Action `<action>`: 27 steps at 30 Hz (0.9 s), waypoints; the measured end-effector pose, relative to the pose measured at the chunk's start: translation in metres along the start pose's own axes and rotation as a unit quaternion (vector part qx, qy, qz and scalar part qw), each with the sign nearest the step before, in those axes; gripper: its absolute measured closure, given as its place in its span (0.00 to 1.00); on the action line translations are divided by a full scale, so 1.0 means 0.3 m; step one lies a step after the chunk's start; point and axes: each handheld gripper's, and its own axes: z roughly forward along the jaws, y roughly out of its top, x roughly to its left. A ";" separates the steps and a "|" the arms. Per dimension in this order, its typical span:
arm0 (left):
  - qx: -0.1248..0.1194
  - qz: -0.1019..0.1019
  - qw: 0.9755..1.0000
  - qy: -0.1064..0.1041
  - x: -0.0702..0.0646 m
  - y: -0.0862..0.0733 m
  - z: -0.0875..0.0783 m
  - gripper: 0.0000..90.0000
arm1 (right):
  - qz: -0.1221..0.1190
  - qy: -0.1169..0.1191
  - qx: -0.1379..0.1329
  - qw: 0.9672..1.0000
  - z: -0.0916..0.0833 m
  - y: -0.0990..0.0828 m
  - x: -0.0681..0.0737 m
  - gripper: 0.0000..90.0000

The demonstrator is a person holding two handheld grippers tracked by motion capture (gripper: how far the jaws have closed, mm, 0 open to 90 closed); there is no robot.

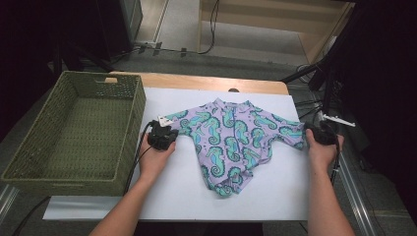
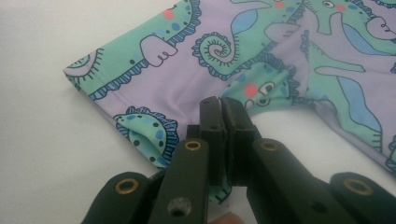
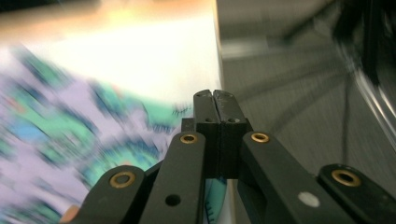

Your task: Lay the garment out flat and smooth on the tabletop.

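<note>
A small purple shirt (image 1: 231,142) printed with green seahorses lies face up on the white sheet (image 1: 177,196) covering the tabletop (image 1: 196,81), collar toward the far edge, hem toward the person, and its two sleeves spread out to either side. The left gripper (image 1: 162,135) sits at the tip of the left sleeve (image 2: 154,70), and the left gripper view shows its fingers (image 2: 212,126) pressed together with a fold of the sleeve fabric pinched between them. The right gripper (image 1: 322,133) sits at the tip of the right sleeve (image 1: 290,132); its view is blurred, but the fingers (image 3: 226,116) stand closed against each other, with printed cloth showing beneath them, so they appear to nip the cuff edge. The shirt's widest line thus runs straight from one gripper to the other, across the tabletop, and each hand holds its own end. A green woven basket (image 1: 123,142) stands empty just to the left of the left hand, so that hand is much the nearer one to it if the shirt is to go there.
</note>
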 end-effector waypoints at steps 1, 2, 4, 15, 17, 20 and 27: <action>0.000 0.000 1.000 0.001 0.000 0.000 0.000 0.97 | -0.007 -0.020 -0.007 1.000 -0.009 0.015 -0.002 0.97; 0.000 0.000 1.000 0.001 -0.001 0.000 0.000 0.97 | -0.013 -0.046 0.013 0.999 0.001 0.016 -0.011 0.94; -0.001 0.000 1.000 0.001 -0.001 0.000 0.000 0.97 | 0.003 -0.071 0.040 0.997 0.014 0.007 -0.043 0.83; -0.007 -0.034 0.998 -0.046 0.030 -0.001 -0.003 0.88 | -0.042 0.056 0.016 0.997 -0.083 -0.007 0.071 0.47; -0.011 -0.039 0.998 -0.054 0.035 -0.001 -0.005 0.77 | -0.055 0.068 0.010 0.996 -0.102 -0.019 0.109 0.40; -0.026 -0.035 0.997 -0.066 0.038 0.001 -0.018 0.53 | -0.066 0.087 0.001 0.994 -0.127 -0.037 0.155 0.26; -0.050 -0.004 0.994 -0.100 0.021 -0.006 -0.053 0.05 | -0.082 0.139 -0.006 0.987 -0.177 -0.076 0.210 0.00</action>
